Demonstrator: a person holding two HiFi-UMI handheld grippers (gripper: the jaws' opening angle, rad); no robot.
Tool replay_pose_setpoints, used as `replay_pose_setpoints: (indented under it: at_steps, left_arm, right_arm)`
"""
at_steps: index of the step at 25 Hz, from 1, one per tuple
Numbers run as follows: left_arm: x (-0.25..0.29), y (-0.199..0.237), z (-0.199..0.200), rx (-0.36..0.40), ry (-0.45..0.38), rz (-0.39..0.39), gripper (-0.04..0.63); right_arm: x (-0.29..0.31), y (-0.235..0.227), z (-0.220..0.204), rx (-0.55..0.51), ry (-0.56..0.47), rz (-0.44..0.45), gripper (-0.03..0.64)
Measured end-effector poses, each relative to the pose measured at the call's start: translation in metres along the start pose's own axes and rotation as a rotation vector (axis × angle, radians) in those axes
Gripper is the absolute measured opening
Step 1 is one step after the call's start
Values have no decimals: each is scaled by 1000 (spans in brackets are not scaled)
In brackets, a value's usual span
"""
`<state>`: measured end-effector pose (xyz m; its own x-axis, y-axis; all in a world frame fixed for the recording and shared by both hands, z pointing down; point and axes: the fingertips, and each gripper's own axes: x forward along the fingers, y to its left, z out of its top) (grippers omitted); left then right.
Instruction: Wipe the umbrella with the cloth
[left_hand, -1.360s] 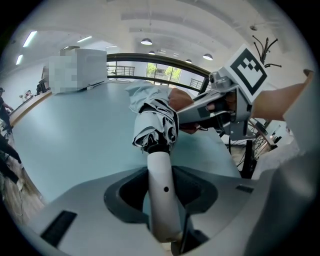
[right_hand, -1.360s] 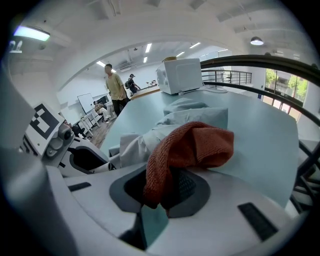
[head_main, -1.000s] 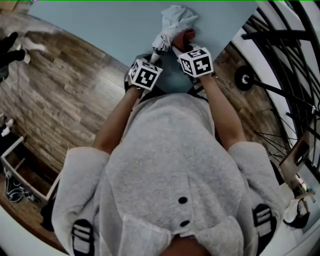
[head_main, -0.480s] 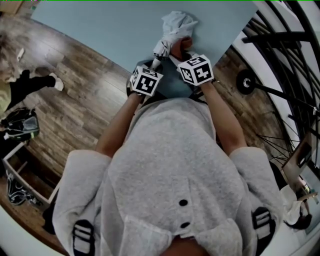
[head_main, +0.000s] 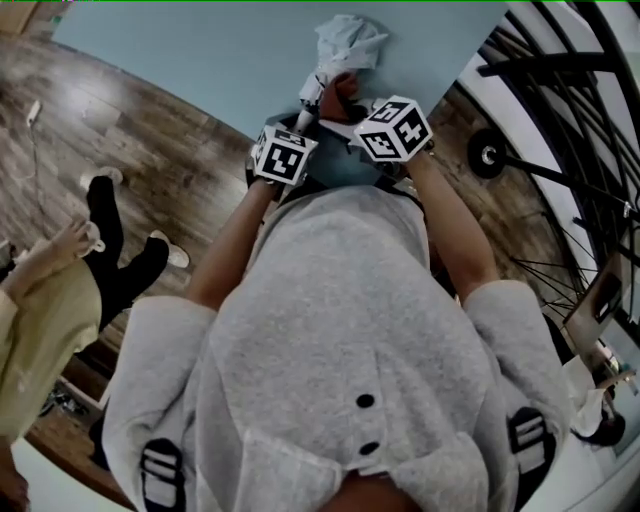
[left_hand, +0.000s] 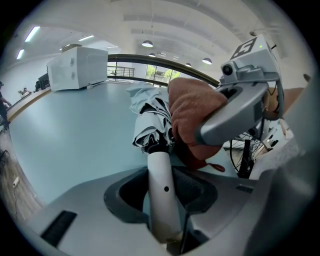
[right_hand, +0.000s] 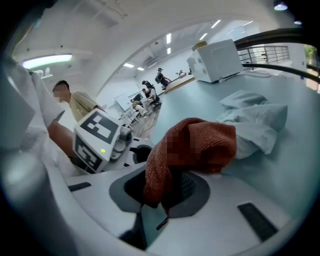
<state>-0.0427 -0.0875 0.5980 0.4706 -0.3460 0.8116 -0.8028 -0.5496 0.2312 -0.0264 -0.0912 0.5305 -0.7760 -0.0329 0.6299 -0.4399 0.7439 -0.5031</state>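
Note:
A folded umbrella lies on the pale blue table (head_main: 200, 60), its white patterned canopy (head_main: 347, 40) pointing away from me. My left gripper (left_hand: 162, 192) is shut on the umbrella's white handle (left_hand: 161, 185). In the head view the left gripper (head_main: 300, 118) sits just behind the canopy. My right gripper (right_hand: 165, 187) is shut on a rust-red cloth (right_hand: 197, 145). The cloth (head_main: 338, 95) rests against the canopy (right_hand: 255, 125) close to the handle. From the left gripper view the cloth (left_hand: 192, 115) covers the canopy's right side (left_hand: 150, 117), under the right gripper (left_hand: 240, 107).
A white box-shaped appliance (left_hand: 77, 67) stands far back on the table. A bicycle wheel (head_main: 560, 190) is at the right of the table. A person (head_main: 60, 300) walks on the wood floor at the left. More people stand in the distance (right_hand: 150, 95).
The right gripper has drawn the cloth back along the canopy toward the handle and tipped up. The left gripper has kept still on the handle. A person has walked into view at the left.

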Motion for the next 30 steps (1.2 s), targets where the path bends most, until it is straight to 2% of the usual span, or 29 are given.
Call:
replay_pose_setpoints:
  at_steps: [5, 8, 10, 12, 14, 16, 18, 30]
  left_arm:
    - [-1, 0, 1, -2, -4, -5, 156]
    - [-2, 0, 2, -1, -15, 0, 156]
    - [-2, 0, 2, 2, -22, 5, 156]
    - [-3, -1, 1, 1, -21, -1, 156]
    - [-3, -3, 0, -4, -15, -6, 156]
    - [-1, -6, -1, -8, -10, -9, 156]
    - [0, -5, -1, -9, -10, -9, 156]
    - [-2, -3, 0, -15, -13, -12, 156]
  right_arm:
    - [-24, 40, 40, -56, -66, 243, 75]
    - [-36, 48, 67, -30, -141, 337, 75]
    - [-34, 38, 74, 26, -164, 365, 75]
    - [-21, 11, 71, 99, -146, 319, 75]
    - [-8, -28, 60, 136, -81, 175, 75]
    - [-4, -53, 48, 116, -4, 47, 75]
    - [-5, -60, 46, 84, 33, 6, 75]
    - [-14, -84, 62, -40, 89, -182, 75]
